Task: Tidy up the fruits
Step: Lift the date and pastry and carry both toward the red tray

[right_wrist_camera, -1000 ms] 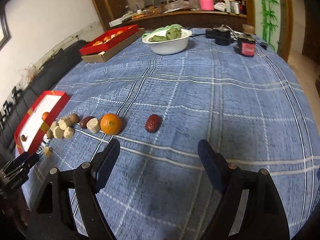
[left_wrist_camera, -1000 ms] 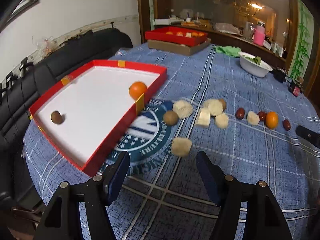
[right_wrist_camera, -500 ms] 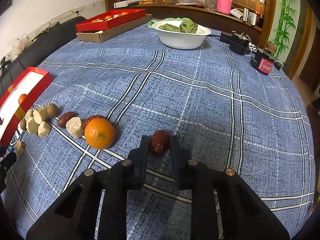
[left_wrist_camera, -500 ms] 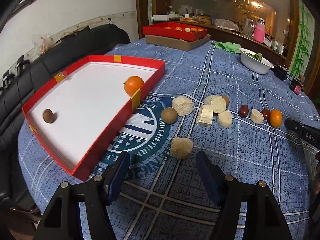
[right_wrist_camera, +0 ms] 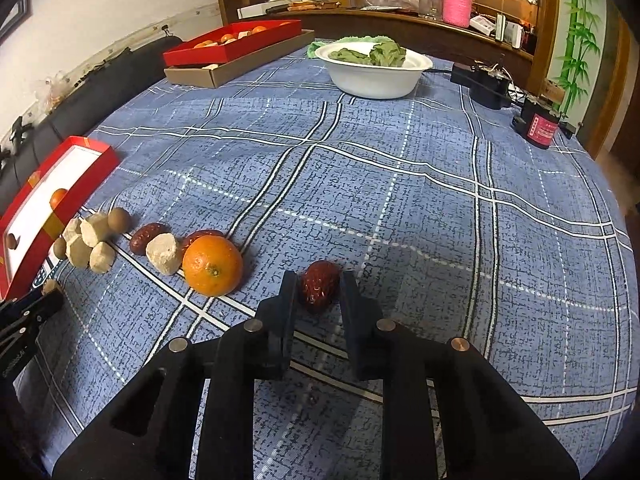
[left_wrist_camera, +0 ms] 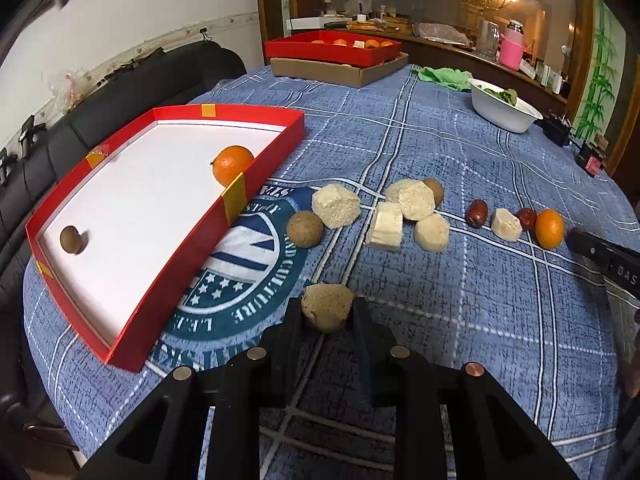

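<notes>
Right gripper (right_wrist_camera: pixel 319 286) clamping red date (right_wrist_camera: pixel 318 285) (long axis along fingers) — left gripper (left_wrist_camera: pixel 327 312) closing on tan chunk (left_wrist_camera: pixel 327 311)

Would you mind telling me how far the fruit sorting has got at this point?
Done: an orange and a small brown fruit lie in the red tray. In hand: the left gripper is closing on a tan chunk; the right gripper is shut on a red date. Left: the row of pieces on the cloth.
</notes>
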`<state>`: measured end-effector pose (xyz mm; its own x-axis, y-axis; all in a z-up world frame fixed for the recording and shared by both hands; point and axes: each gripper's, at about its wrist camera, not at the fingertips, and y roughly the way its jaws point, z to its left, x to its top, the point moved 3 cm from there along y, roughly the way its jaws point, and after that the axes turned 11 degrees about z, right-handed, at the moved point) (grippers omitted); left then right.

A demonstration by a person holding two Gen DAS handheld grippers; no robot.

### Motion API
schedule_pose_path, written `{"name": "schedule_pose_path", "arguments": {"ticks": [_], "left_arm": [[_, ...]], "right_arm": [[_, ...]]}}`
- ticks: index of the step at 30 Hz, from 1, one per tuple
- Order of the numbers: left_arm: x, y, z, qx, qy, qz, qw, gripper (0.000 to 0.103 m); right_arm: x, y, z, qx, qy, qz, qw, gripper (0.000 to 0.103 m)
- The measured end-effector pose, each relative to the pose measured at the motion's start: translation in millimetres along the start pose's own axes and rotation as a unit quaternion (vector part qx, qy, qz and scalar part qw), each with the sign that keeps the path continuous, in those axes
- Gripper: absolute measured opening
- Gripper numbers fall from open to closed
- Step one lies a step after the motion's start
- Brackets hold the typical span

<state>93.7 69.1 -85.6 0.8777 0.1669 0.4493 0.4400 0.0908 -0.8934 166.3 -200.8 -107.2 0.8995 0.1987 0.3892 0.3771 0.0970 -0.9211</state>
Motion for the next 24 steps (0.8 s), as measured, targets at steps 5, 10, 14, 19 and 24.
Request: {"name": "schedule_pose_path", "arguments": {"ticks": [5,10,14,19,24], "left_arm": [[-12,-7,-2,-0.02,0.002,0.002,0.9998,0.024],[-21,-14,-8,-0.037,0.008,-0.003,0.9993,0.024],[-25,-21,-10,-0.046,0.01,-0.009,0.9988,0.024],[-30,-28,-7,-0.046,0.008,-0.017,0.9988,0.024],[-33,-30,-3,-0.042,0.003,-0.02,0.9989,0.024]], "right_arm": [[-6,-5,4,-0.013,-0.002,0.0,1.0,0.019],[-30,-17,14,-0.02,-0.013,0.006,1.0,0.019],[-51,-32,19,-0.017,-0.011,0.003,1.0,0.02],[-71,-52,32,-0.005,-0.014,-0.007,1.0,0.02],[-76,-62,49,0.003,-0.031,-0.016,0.999,0.02]]}}
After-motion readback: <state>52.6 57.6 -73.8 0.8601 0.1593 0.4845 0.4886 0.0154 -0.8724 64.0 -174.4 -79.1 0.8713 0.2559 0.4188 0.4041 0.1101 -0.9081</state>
